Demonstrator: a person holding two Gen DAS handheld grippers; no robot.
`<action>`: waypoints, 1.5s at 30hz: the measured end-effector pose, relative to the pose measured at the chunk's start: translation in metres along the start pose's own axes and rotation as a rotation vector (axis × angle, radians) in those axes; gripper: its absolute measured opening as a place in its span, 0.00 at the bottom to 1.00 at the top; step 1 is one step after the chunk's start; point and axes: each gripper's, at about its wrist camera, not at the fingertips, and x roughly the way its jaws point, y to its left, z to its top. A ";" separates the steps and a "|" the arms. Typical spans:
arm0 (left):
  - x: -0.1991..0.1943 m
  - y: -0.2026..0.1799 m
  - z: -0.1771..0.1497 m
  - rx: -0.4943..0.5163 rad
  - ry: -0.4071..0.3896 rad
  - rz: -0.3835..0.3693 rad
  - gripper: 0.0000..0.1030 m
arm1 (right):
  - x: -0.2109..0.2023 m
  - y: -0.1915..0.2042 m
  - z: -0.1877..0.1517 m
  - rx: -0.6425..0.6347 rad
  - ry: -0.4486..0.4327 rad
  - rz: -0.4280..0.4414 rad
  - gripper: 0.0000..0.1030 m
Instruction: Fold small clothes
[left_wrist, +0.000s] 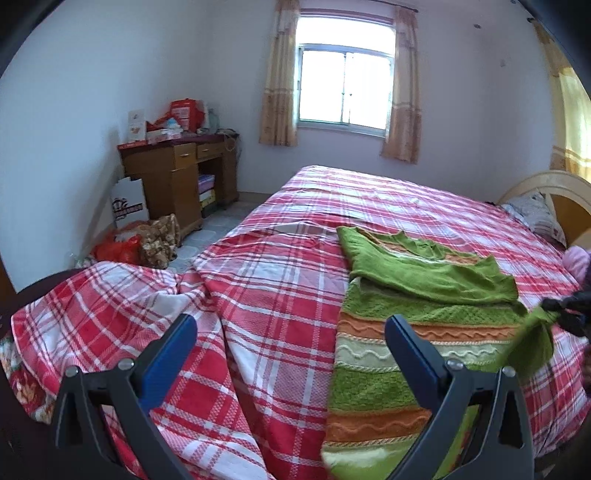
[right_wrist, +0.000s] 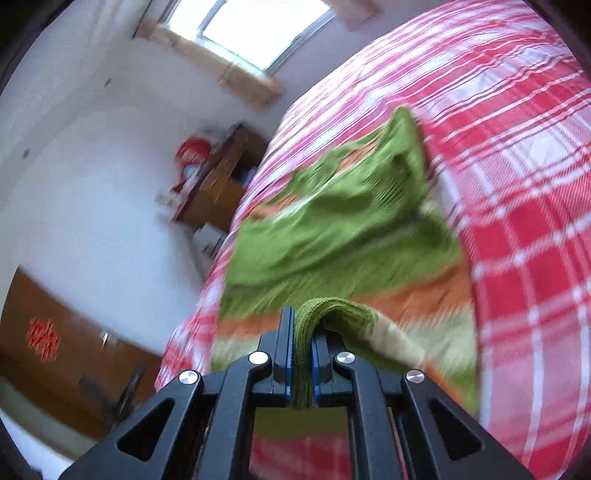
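A small green knit sweater with orange and cream stripes (left_wrist: 406, 314) lies on the bed, one sleeve folded across its chest. My left gripper (left_wrist: 291, 332) is open and empty, hovering over the sweater's left edge. My right gripper (right_wrist: 301, 332) is shut on a green sleeve cuff (right_wrist: 332, 310) and holds it lifted above the sweater (right_wrist: 332, 221). It shows at the right edge of the left wrist view (left_wrist: 565, 314), pulling the sleeve (left_wrist: 535, 336) taut. The right wrist view is blurred by motion.
The bed has a red and white plaid cover (left_wrist: 280, 273) with a rumpled fold at the near left. A wooden desk (left_wrist: 177, 173) and bags stand by the far wall. A pillow (left_wrist: 535, 214) and a headboard (left_wrist: 554, 188) are at the right.
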 end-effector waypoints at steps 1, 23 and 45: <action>0.001 0.000 0.000 0.008 0.003 -0.008 1.00 | 0.001 -0.009 0.004 0.010 -0.005 -0.023 0.07; 0.090 -0.025 -0.049 -0.120 0.300 -0.244 0.54 | 0.000 -0.021 -0.017 0.032 -0.052 -0.131 0.30; 0.084 -0.038 -0.051 -0.064 0.230 -0.243 0.16 | -0.049 -0.021 -0.038 -0.007 -0.179 -0.189 0.54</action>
